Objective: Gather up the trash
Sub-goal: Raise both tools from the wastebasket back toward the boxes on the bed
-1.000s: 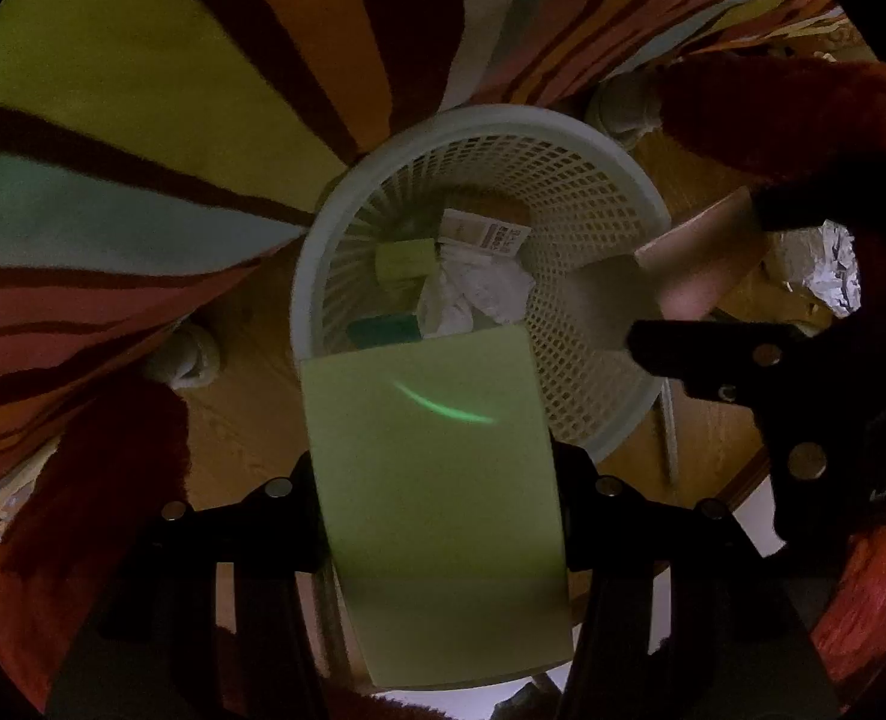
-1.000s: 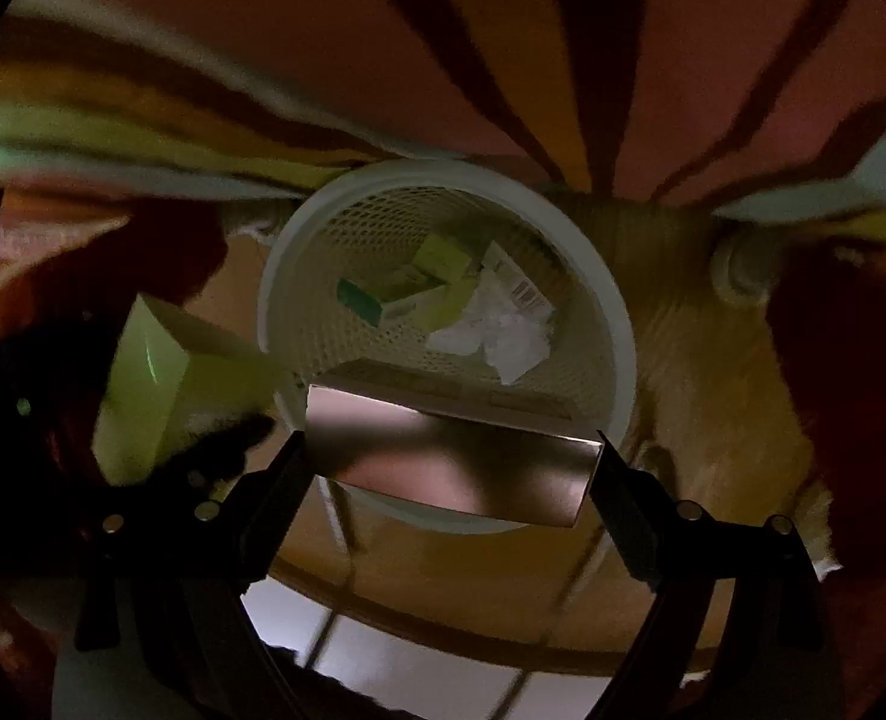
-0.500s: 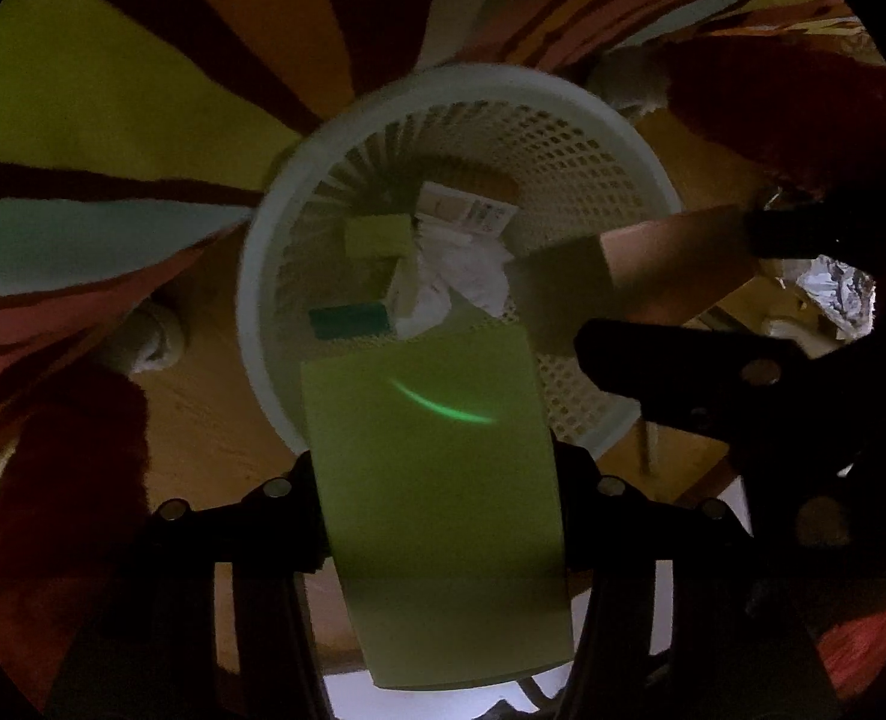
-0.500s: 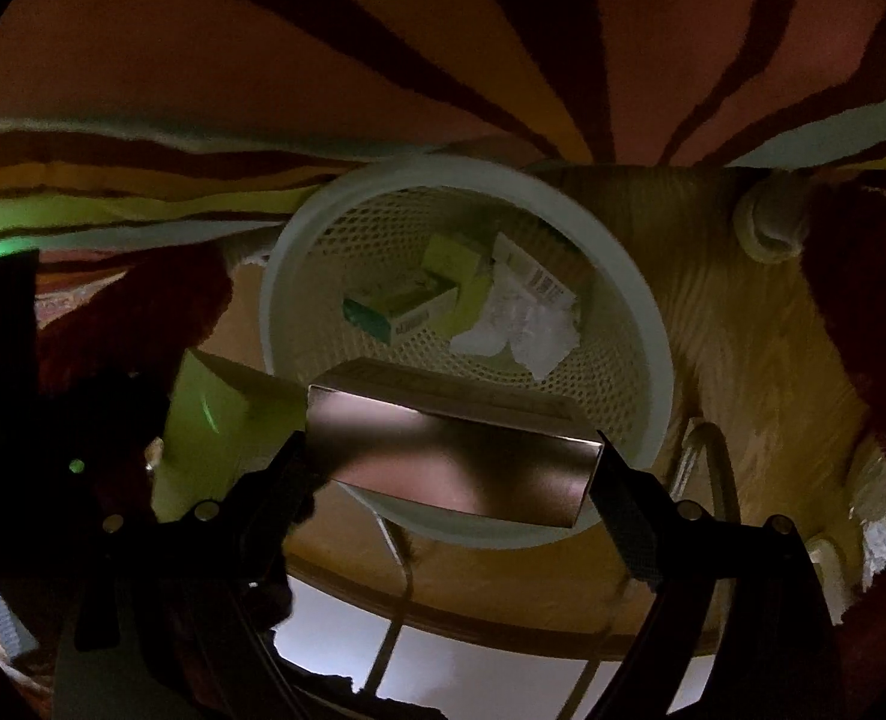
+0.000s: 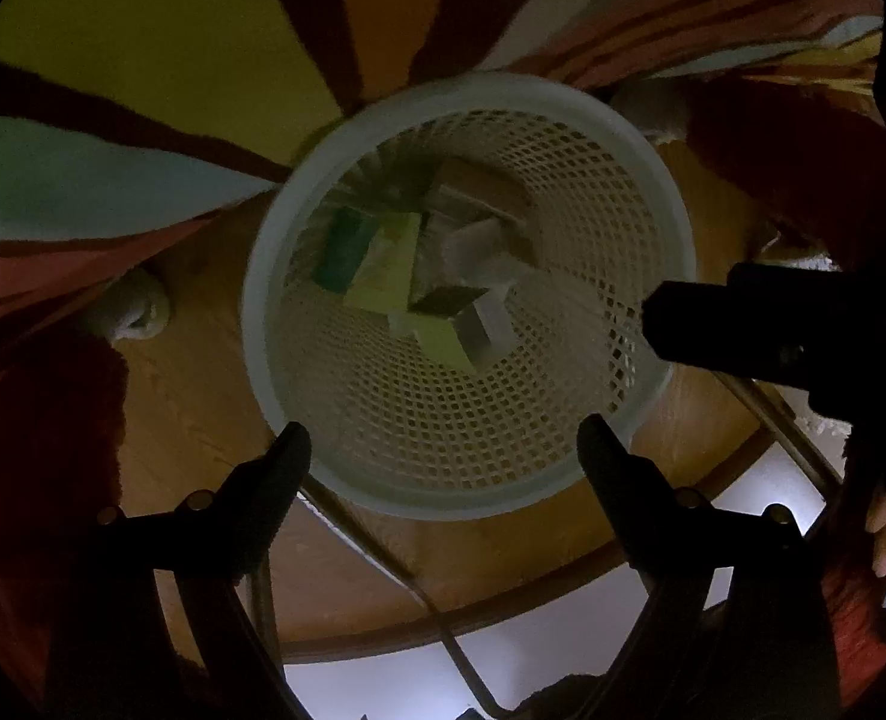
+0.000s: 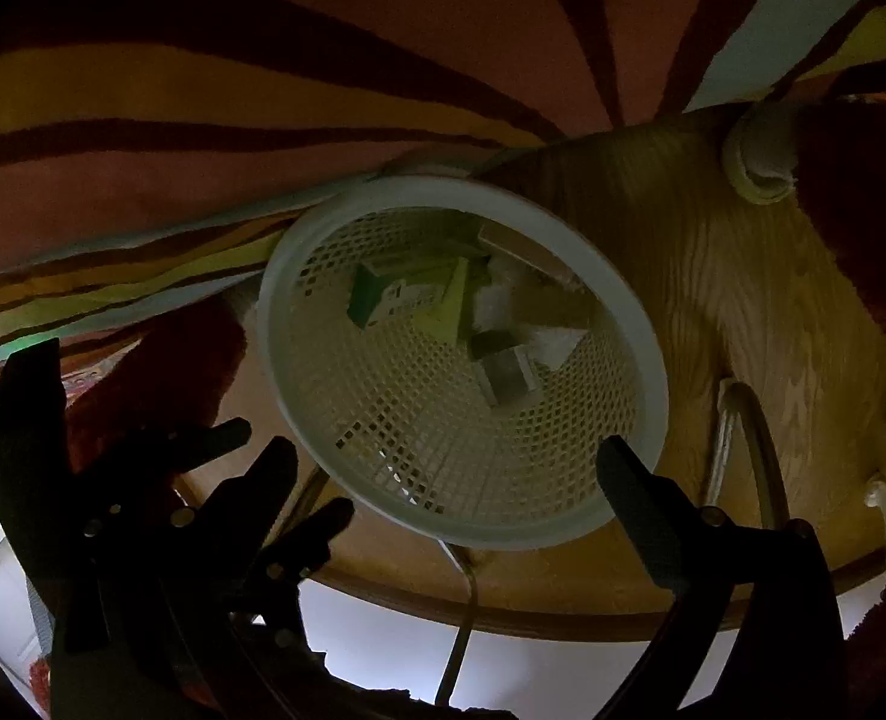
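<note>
A white mesh basket (image 5: 263, 312) (image 6: 647, 360) stands on a round wooden surface, right below both grippers. Inside lie a pale green box (image 5: 443, 345) (image 6: 446, 306), a grey shiny box (image 5: 488, 324) (image 6: 506, 378), a green box with a teal end (image 5: 347, 249) and crumpled white paper (image 5: 467, 246). My left gripper (image 5: 443, 444) hangs over the near rim, jaws opening, nothing between them. My right gripper (image 6: 446, 459) is likewise above the near rim, jaws opening and empty. One of its dark fingers (image 5: 713, 312) reaches in from the right in the left wrist view.
A rug (image 5: 143, 60) with wide coloured stripes lies beyond the basket. Dark red fluffy fabric (image 5: 35, 438) (image 6: 863, 228) flanks the wooden surface (image 6: 743, 276). Pale rounded lumps (image 5: 137, 312) (image 6: 761, 162) sit beside it. A thin metal frame (image 6: 749, 450) runs under its near edge.
The pale green box has left my left gripper and the shiny box my right one; both now lie in the basket. Both grippers' jaws have spread wide and sunk closer to the rim.
</note>
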A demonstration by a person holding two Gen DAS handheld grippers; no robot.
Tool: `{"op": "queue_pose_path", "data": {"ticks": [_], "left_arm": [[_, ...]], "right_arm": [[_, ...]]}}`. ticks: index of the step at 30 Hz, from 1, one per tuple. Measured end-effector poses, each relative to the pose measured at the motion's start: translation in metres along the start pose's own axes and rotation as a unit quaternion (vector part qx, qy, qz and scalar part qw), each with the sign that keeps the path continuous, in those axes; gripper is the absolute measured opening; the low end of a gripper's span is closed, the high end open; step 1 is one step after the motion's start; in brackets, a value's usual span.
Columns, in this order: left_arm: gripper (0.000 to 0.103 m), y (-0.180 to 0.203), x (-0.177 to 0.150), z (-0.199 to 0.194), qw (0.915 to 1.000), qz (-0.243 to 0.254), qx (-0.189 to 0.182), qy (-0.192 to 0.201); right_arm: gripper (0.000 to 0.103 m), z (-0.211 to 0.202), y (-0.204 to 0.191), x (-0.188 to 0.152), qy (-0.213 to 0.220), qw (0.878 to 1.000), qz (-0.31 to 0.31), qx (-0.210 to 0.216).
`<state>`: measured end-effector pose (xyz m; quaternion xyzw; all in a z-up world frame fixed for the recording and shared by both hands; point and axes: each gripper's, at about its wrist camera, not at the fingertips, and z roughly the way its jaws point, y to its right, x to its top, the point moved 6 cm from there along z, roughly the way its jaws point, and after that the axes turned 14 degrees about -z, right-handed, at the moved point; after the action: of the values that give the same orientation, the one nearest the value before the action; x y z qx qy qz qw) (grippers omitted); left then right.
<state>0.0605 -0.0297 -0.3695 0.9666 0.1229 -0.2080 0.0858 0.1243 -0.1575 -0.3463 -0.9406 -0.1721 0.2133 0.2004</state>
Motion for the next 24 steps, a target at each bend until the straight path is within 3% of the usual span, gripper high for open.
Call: {"op": "queue_pose_path", "data": {"ticks": [14, 24], "left_arm": [[0.088, 0.006, -0.019, -0.032, 0.9987, 0.015, 0.022, 0.044], [0.088, -0.001, -0.048, -0.085, 0.9925, 0.022, 0.01, 0.12]], "right_arm": [[0.095, -0.012, -0.015, -0.022, -0.007, 0.999, -0.029, -0.019], [0.095, -0.058, -0.043, -0.042, 0.061, 0.99, -0.112, -0.067]]}}
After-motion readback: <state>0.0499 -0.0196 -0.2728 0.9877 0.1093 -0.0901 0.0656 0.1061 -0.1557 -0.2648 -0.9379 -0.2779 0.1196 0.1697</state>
